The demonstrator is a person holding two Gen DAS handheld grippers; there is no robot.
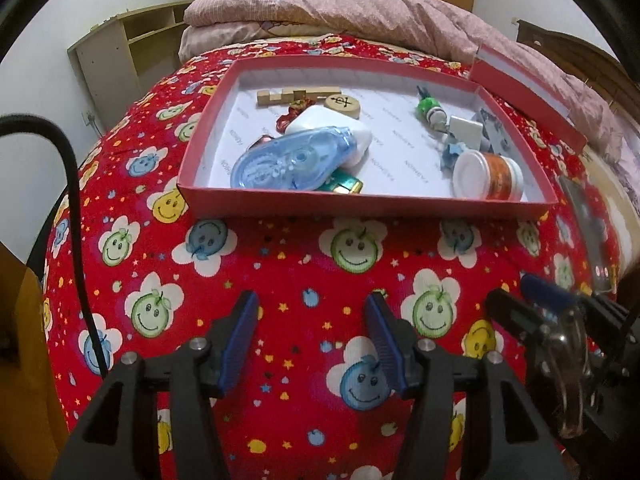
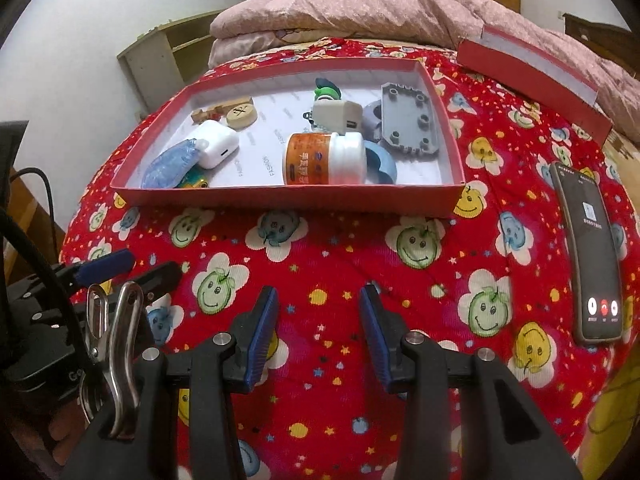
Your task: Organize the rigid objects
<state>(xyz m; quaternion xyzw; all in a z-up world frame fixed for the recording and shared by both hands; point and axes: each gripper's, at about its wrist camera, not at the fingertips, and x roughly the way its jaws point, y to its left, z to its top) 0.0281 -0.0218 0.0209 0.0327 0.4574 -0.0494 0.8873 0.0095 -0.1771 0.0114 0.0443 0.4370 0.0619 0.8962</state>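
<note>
A shallow red box (image 1: pixel 360 201) lies on the red smiley-print bedspread, ahead of both grippers. In it are a blue tape dispenser (image 1: pixel 288 160), a white earbud case (image 1: pixel 332 128), a white jar with an orange label (image 1: pixel 488 176) on its side, wooden pieces (image 1: pixel 296 94) and a green toy (image 1: pixel 428 106). The right wrist view adds a grey studded plate (image 2: pixel 408 120), a white charger (image 2: pixel 338 114) and a blue tape roll (image 2: pixel 384 160) beside the jar (image 2: pixel 324 158). My left gripper (image 1: pixel 312 304) and right gripper (image 2: pixel 319 296) hover over the bedspread short of the box, both open with nothing between their fingers.
The box's red lid (image 2: pixel 532 68) lies at the back right against a pink quilt (image 2: pixel 380 4). A phone (image 2: pixel 588 248) with a lit screen lies on the bedspread right of the box. A pale shelf unit (image 1: pixel 120 52) stands against the wall on the left.
</note>
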